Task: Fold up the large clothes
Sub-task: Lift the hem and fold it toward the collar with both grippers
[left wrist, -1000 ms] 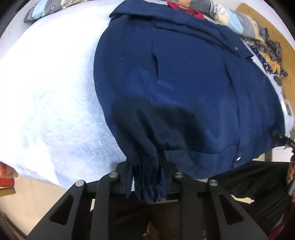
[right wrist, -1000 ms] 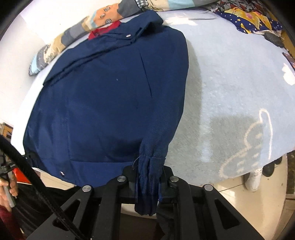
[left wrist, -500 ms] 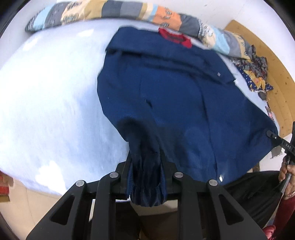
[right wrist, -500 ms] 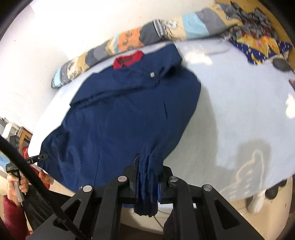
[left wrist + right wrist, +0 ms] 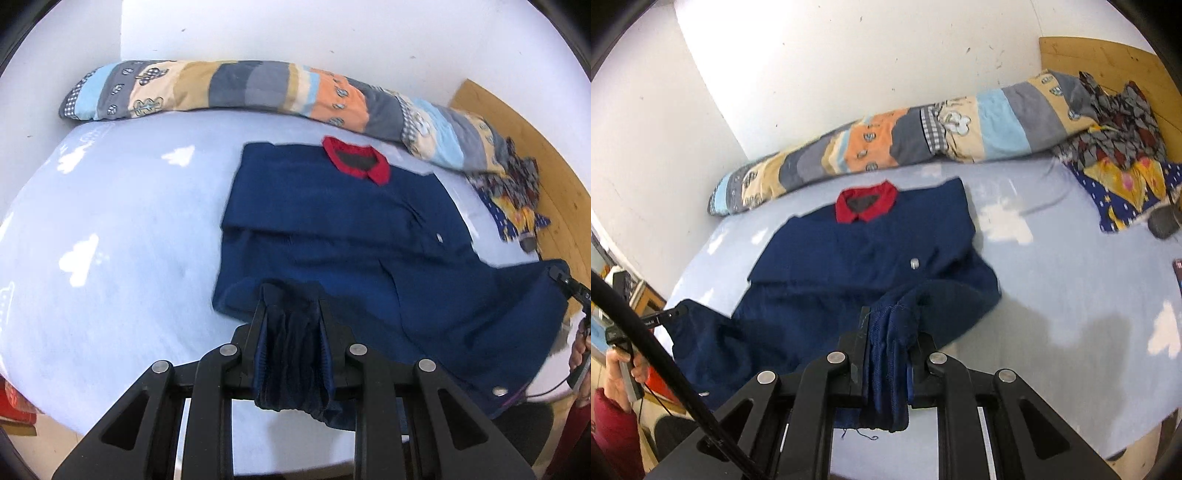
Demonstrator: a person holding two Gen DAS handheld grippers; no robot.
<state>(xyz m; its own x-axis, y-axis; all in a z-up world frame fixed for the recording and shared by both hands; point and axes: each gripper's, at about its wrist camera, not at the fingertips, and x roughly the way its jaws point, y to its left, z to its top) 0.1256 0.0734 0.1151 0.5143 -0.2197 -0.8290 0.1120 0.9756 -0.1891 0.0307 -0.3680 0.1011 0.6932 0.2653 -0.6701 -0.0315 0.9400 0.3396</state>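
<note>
Now both tools are clamped on bunched hem corners of the navy jacket (image 5: 332, 229) lying on the bed (image 5: 110, 258): left tool (image 5: 291, 332), right tool (image 5: 888, 347); carry both level toward the red collar (image 5: 866, 205)

Bunched cloth hides the pads of the left gripper (image 5: 291, 332) and right gripper (image 5: 888, 339). The navy jacket (image 5: 332, 236) blurs along its hem; the person's hand (image 5: 622, 373) sits half cut off at frame edge.
</note>
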